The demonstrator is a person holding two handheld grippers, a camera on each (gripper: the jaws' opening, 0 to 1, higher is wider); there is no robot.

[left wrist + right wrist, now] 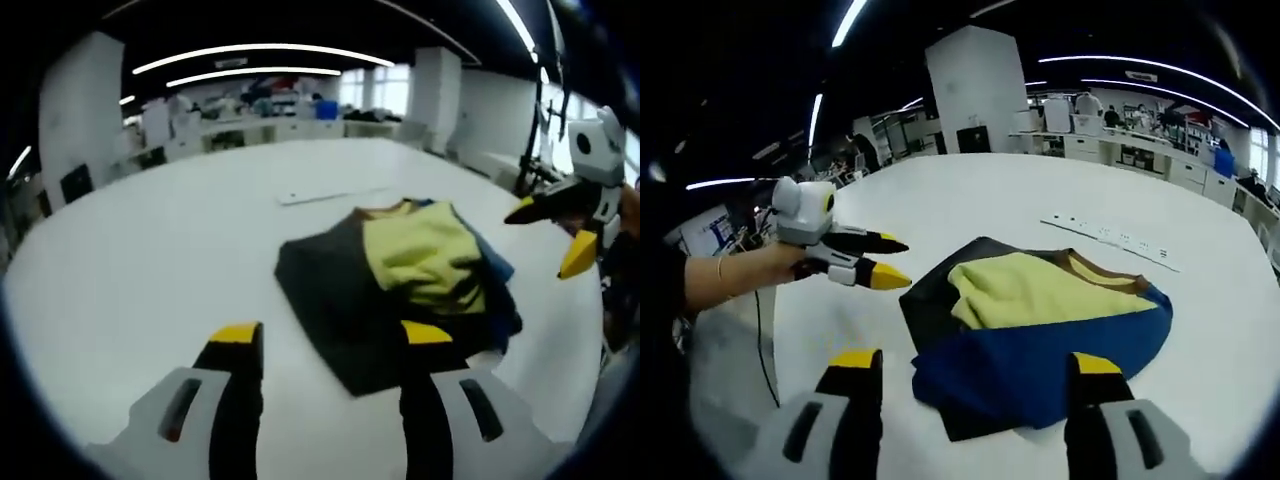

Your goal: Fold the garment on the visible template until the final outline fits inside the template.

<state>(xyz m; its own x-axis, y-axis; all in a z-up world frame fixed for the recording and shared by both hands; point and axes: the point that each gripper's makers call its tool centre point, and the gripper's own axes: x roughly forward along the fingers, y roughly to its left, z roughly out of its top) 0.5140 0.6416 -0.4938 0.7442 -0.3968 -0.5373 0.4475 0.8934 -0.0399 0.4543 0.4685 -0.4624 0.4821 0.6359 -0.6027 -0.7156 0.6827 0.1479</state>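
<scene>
Both my claws, left (330, 340) and right (968, 362), are apart and empty; the folded shirt (1040, 330) lies just ahead, nearer my right.

- A large white table (150, 250) with a rounded edge spreads across the foreground of both views.
- A long white strip (1110, 238) lies flat on the table.
- The ceiling is dark; curved light strips (262, 55) run across it, 2 in the left gripper view.
- A broad white pillar (975, 88) stands behind the table, with a small dark panel low on it.
- Another white pillar (437, 85) stands near bright windows (390, 90).
- White desks (260, 125) crowded with clutter line the back of the room, and a blue box (327, 109) sits among them.
</scene>
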